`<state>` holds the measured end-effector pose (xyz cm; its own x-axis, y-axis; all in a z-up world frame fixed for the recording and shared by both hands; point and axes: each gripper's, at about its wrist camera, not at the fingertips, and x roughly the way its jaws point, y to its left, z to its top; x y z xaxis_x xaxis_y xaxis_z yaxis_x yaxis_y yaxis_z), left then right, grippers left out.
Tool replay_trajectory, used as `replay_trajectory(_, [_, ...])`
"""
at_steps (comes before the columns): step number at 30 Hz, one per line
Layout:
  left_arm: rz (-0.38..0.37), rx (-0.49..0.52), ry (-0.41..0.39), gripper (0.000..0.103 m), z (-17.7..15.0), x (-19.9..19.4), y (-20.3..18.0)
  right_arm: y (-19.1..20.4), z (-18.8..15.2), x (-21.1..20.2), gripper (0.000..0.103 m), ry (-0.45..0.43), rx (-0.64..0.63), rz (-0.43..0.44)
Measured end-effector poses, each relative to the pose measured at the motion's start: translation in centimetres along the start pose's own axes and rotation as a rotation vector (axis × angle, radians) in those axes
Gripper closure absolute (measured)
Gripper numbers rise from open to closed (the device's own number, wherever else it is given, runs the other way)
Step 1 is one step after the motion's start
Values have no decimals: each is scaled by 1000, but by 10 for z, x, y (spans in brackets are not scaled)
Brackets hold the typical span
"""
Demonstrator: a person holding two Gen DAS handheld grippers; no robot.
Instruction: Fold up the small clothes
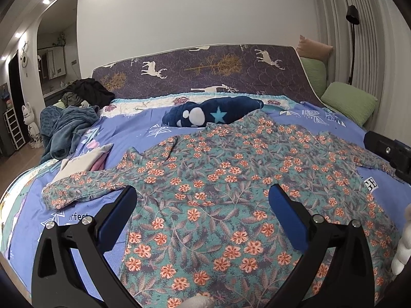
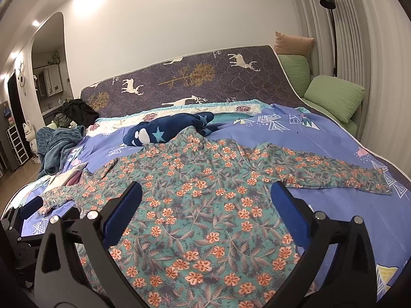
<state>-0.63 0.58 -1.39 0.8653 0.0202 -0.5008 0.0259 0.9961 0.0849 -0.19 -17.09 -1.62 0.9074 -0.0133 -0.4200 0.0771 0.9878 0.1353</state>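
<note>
A teal long-sleeved top with orange flowers [image 1: 218,179] lies spread flat on the blue bedspread [image 1: 33,220], both sleeves stretched out sideways; it also shows in the right wrist view [image 2: 205,195]. My left gripper [image 1: 203,200] is open and empty, hovering over the top's lower left part, near the left sleeve [image 1: 77,187]. My right gripper [image 2: 205,197] is open and empty over the top's lower right part, near the right sleeve [image 2: 334,172]. The left gripper's body shows at the left edge of the right wrist view [image 2: 28,213].
A navy star-print fleece [image 1: 213,113] lies beyond the collar. A folded white and pink cloth [image 1: 84,161] lies by the left sleeve. A teal blanket [image 1: 64,128] and dark clothes [image 1: 87,92] pile at far left. Green pillows [image 1: 349,102] and a floor lamp [image 2: 331,25] stand at right.
</note>
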Motion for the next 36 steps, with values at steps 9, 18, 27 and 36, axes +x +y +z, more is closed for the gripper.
replay_trajectory(9, [-38,73,34,1,-3,5,-9,2,1,-1,2,-1,-8,1])
replay_trajectory(18, [-53,64,49,1,-4,7,-5,3,3,-1,2,2,-13,-3])
replay_trajectory(27, [-74,32,58,1,-7,11,0,6,3,1,2,13,-24,-3])
replay_trajectory(36, [-97,-18,-20,1,-11,3,12,11,1,3,2,20,-29,-8])
